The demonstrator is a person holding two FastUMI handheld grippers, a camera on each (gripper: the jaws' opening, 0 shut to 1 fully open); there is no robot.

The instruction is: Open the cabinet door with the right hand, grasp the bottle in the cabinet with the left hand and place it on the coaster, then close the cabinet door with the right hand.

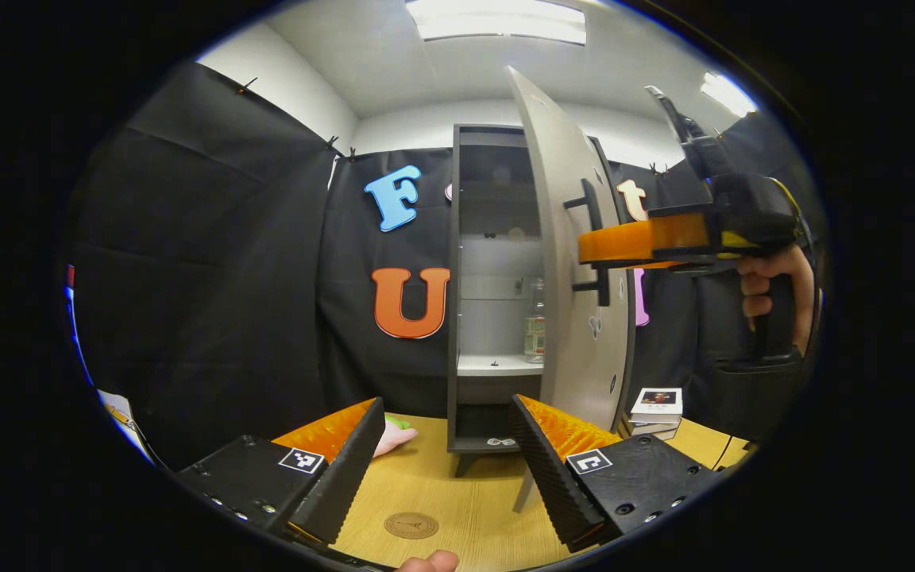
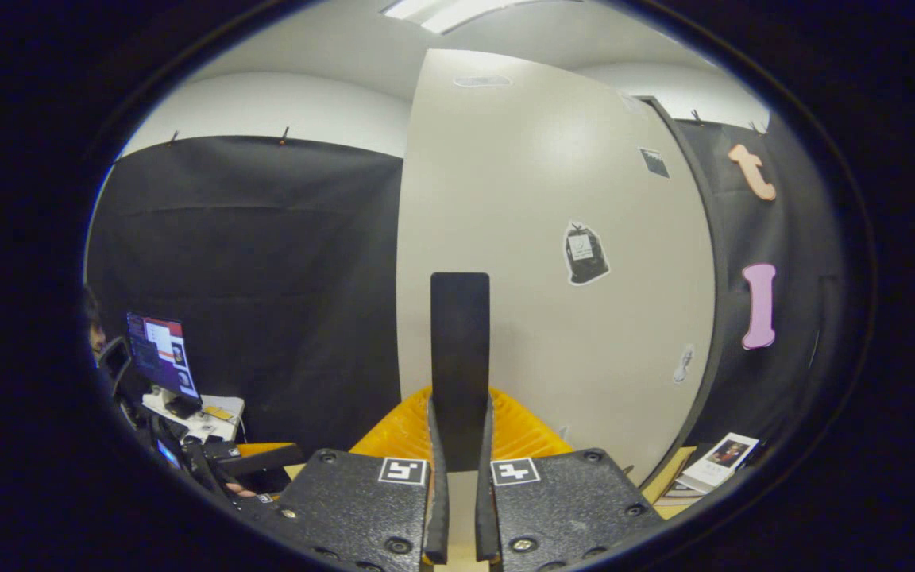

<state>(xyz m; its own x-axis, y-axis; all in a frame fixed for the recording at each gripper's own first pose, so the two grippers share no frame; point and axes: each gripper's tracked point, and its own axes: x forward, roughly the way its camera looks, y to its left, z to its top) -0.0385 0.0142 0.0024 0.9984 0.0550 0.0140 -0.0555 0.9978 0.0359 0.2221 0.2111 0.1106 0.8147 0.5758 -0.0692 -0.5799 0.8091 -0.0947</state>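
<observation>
Left gripper (image 1: pixel 442 465) spread wide, fingers empty, held low over the wooden tabletop (image 1: pixel 473 508). Straight ahead between the fingers and higher up: the open cabinet (image 1: pixel 497 294), with the bottle (image 1: pixel 534 318) standing upright on the lower shelf (image 1: pixel 497 365), tucked at the shelf's right end and partly hidden by the edge of the swung-out door (image 1: pixel 577 262). Long axis of the bottle vertical, so a level approach with fingers either side of the body looks like the fit. Bottle well apart from the left gripper, up and a touch right of centre; clear lane through the opening, though the door edge crowds the right side. Cap and neck hard to make out, probably clear plastic with a green label.

Round coaster (image 1: pixel 411 525) flat on the tabletop just below the left fingers, close by, so the carry back looks short.

Right gripper (image 2: pixel 457 445) pressed together on the door handle (image 2: pixel 460 357), a dark upright bar pinched between the fingers, the pale door face right behind it. In the left gripper view, the same right gripper (image 1: pixel 640 242) at handle height, hand (image 1: pixel 771 286) on its grip, holding the door open.

Left gripper nearer the opening and free, so the reach falls to it.
</observation>
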